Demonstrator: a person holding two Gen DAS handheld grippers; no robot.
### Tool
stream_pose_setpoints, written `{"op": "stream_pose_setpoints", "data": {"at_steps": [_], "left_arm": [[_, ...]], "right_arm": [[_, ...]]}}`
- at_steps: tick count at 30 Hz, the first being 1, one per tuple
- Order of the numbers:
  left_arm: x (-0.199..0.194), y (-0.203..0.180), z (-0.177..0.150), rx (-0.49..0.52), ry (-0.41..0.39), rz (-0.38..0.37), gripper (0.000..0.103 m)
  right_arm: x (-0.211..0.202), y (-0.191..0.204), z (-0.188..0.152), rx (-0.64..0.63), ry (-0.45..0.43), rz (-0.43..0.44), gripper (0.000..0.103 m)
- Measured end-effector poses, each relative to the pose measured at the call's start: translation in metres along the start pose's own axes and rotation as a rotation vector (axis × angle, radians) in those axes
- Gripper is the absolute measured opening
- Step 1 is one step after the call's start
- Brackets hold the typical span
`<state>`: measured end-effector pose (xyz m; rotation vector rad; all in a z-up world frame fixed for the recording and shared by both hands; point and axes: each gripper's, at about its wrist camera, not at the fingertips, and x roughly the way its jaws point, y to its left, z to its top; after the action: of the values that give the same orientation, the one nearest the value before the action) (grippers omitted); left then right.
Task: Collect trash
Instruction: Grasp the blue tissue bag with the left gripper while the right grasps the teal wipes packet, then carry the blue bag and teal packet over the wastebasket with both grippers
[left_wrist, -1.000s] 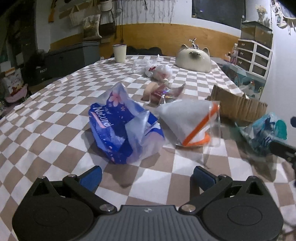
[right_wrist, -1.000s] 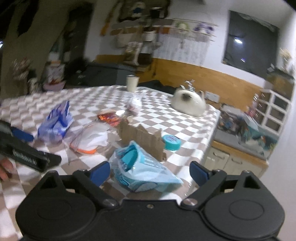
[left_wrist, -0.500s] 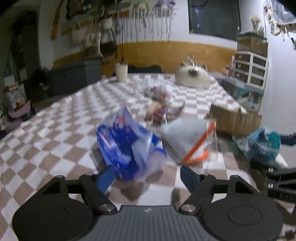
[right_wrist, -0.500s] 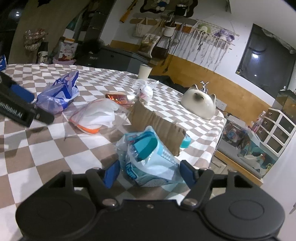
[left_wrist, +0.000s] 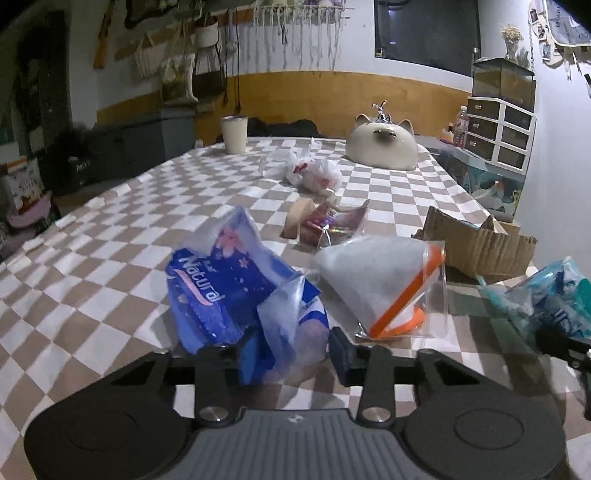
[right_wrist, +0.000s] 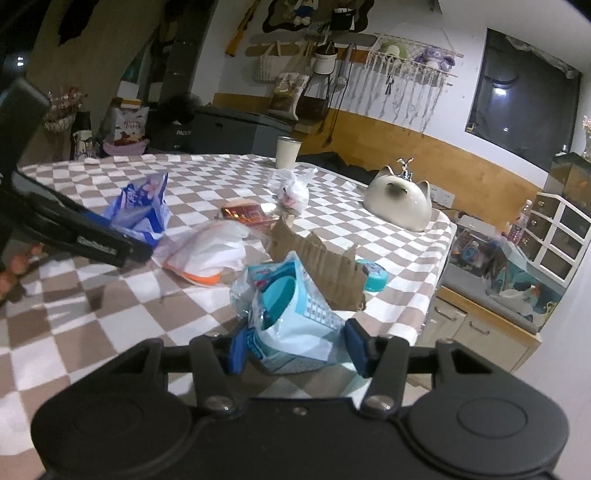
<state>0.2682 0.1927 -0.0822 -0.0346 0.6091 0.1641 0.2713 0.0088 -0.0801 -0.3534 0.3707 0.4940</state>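
My left gripper (left_wrist: 293, 349) has its jaws half closed around the near end of a dark blue "Natural" plastic wrapper (left_wrist: 221, 284) on the checkered table. My right gripper (right_wrist: 297, 349) has its jaws half closed around a light blue plastic pack (right_wrist: 291, 317), which also shows in the left wrist view (left_wrist: 554, 295). Both sets of pads sit beside the plastic; a firm grip does not show. A clear bag with an orange strip (left_wrist: 384, 280) lies between the two packs.
A torn cardboard piece (left_wrist: 476, 240), a red shiny wrapper (left_wrist: 325, 221) beside a tape roll (left_wrist: 295, 218), a knotted white bag (left_wrist: 314, 171), a cup (left_wrist: 233, 133), a cat-shaped ceramic piece (left_wrist: 382, 147) and a teal lid (right_wrist: 375, 278) are on the table. The table's right edge (right_wrist: 424, 295) is near.
Both grippers moved forward onto their packs and their jaws narrowed from wide open to half closed around the plastic.
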Motion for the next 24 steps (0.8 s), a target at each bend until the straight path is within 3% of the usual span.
{"op": "stream_pose_setpoints", "data": {"at_steps": [3,5,14,24], "left_arm": [[-0.004,0.0,-0.003,-0.004,-0.001,-0.001,0.022],[-0.013,0.0,-0.005,-0.016,-0.015,-0.022,0.02],[-0.076,-0.016,-0.017,-0.044,-0.11,-0.085,0.018],[-0.135,-0.039,-0.031,-0.032,-0.162,-0.114,0.018]], "right_arm": [[-0.009,0.0,0.002,0.018,-0.005,0.007,0.054],[-0.014,-0.001,0.003,0.027,-0.007,0.007,0.053],[-0.045,-0.005,-0.002,0.085,-0.017,-0.001,0.053],[-0.094,-0.014,-0.008,0.16,-0.065,-0.023,0.053]]}}
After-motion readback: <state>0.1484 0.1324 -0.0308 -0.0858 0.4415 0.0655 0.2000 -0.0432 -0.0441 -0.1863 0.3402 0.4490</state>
